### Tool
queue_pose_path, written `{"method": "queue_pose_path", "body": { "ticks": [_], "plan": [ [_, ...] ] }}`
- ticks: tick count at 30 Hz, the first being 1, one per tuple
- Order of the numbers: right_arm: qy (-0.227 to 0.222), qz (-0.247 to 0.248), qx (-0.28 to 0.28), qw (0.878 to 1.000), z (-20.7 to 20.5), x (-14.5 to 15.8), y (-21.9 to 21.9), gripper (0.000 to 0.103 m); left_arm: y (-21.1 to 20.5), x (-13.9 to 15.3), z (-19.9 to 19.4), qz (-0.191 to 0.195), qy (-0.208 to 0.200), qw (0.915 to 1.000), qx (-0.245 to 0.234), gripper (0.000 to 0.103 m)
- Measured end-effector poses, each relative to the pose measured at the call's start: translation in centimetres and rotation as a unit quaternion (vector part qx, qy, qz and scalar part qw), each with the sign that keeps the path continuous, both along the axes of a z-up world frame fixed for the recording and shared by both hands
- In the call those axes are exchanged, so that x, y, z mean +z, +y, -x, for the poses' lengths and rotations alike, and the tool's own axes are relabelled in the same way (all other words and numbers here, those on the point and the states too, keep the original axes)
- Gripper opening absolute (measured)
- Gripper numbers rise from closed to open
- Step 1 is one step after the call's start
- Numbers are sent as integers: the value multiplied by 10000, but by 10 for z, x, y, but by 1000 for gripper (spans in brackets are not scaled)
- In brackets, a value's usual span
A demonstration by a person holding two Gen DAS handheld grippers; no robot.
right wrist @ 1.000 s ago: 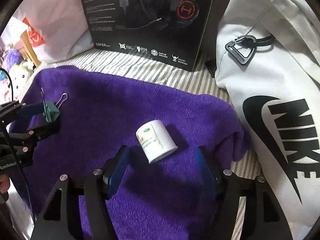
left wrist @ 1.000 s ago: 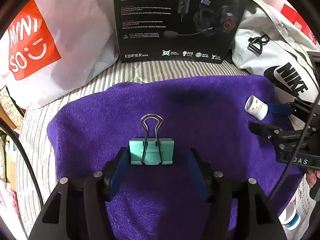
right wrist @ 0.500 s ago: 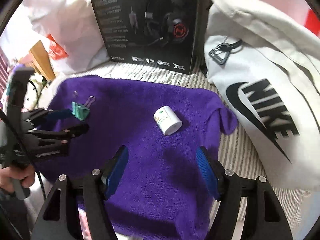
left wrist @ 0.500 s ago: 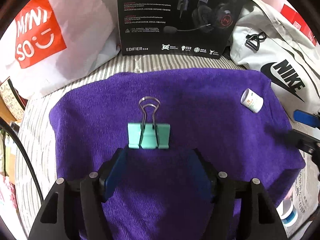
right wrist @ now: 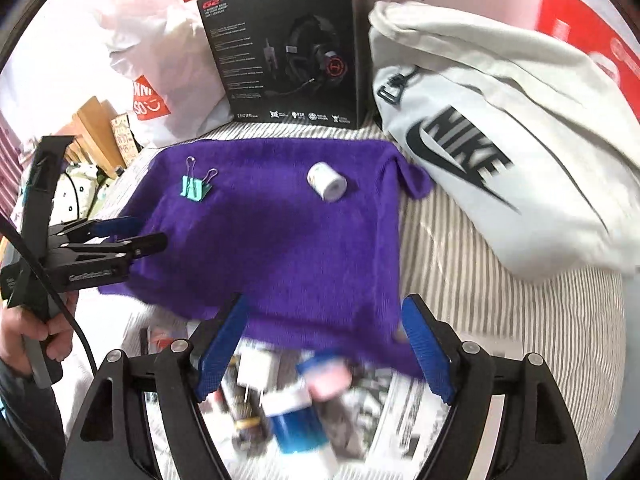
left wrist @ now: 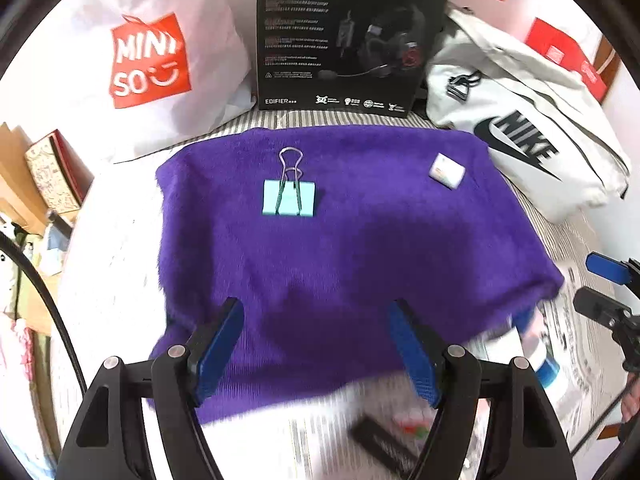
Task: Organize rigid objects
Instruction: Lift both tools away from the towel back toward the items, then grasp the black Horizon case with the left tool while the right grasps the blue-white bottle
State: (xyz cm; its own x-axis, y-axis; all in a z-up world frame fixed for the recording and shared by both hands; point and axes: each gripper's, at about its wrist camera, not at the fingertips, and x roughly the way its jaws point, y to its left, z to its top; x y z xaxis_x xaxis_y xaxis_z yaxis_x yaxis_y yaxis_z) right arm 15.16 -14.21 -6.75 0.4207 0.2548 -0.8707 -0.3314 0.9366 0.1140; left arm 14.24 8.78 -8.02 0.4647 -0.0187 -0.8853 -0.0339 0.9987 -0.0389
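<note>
Mint-green metal binder clip [left wrist: 289,197] with its silver wire handles lies flat on the purple terry towel [left wrist: 360,248], upper left of centre in my left wrist view; in my right wrist view the same clip [right wrist: 195,189] sits toward the upper left. A small white cylindrical bottle [left wrist: 447,170] lies on its side on the same towel, upper right of the left view and well apart from the clip; in the right view it [right wrist: 327,181] lies just above centre.

My left gripper [left wrist: 316,344] has its blue-padded fingers spread wide with nothing between them, over the towel's near edge. My right gripper [right wrist: 324,344] is likewise spread and holding nothing, at the bottom of its own frame, above blurred clutter I cannot identify beyond a blue-capped item [right wrist: 296,428].

The towel covers a grey-and-white striped bedsheet [right wrist: 472,292]. At the top centre of both views stands a black cardboard headset box [left wrist: 348,36] printed "EDIFIER"; the right view also shows "HECATE" and "G2". Upper left of the left view holds a white plastic bag [left wrist: 132,60] with a red "MINISO" panel. At the right lies a white fabric bag [left wrist: 532,148] with a black "NIKE" swoosh logo. Printed paper sheets [left wrist: 576,360], unreadable, lie at the lower right.
</note>
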Motion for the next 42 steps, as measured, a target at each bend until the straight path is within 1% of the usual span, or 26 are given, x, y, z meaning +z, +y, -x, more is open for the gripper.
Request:
{"method": "queue_pose_path", "body": {
  "ticks": [5, 8, 11, 14, 16, 19, 22, 24, 27, 29, 30, 33, 35, 38, 39, 40, 42],
  "plan": [
    [80, -134, -86, 9998, 30, 0, -13, 79, 0, 2, 39, -12, 84, 10000, 41, 74],
    [158, -213, -127, 9996, 43, -3, -19, 79, 1, -8, 58, 12, 237, 9996, 132, 75],
    [192, -249, -178, 9993, 56, -5, -25, 79, 0, -23, 74, 135, 419, 9988, 195, 75],
    [212, -273, -266, 9990, 67, -7, -32, 79, -5, -35, 77, 55, 553, 9981, 265, 75],
    [210, -167, -350, 9990, 74, -10, -36, 79, -8, -40, 77, -3, 612, 9977, 291, 75],
    [263, -11, -439, 9987, 84, -16, -42, 79, -13, -42, 76, 88, 623, 9976, 295, 75],
    [351, -8, -461, 9983, 91, -22, -50, 79, -21, -45, 74, 18, 655, 9974, 302, 75],
    [391, -12, -492, 9980, 93, -25, -52, 79, -27, -49, 74, -90, 730, 9969, 280, 75],
    [438, -56, -514, 9977, 94, -28, -54, 79, -33, -51, 81, -371, 720, 9966, 148, 75],
    [437, -52, -500, 9978, 95, -28, -53, 79, -30, -50, 88, -437, 695, 9965, 134, 78],
    [428, -48, -482, 9979, 96, -28, -53, 79, -27, -50, 92, -445, 683, 9966, 147, 78],
    [418, -90, -450, 9981, 97, -29, -52, 79, -14, -50, 101, -304, 644, 9971, 252, 78],
    [426, -140, -429, 9981, 97, -30, -52, 79, -11, -50, 104, -249, 596, 9976, 238, 77],
    [463, -170, -398, 9980, 96, -35, -50, 79, -15, -50, 102, -283, 492, 9983, 91, 76],
    [473, -183, -371, 9980, 95, -37, -49, 79, -19, -52, 99, -307, 433, 9986, 63, 73],
    [466, -200, -345, 9981, 94, -39, -48, 79, -21, -52, 97, -348, 359, 9987, 55, 66],
    [441, -257, -268, 9983, 92, -41, -46, 79, -27, -51, 95, -341, 267, 9991, -16, 60]
  ]
}}
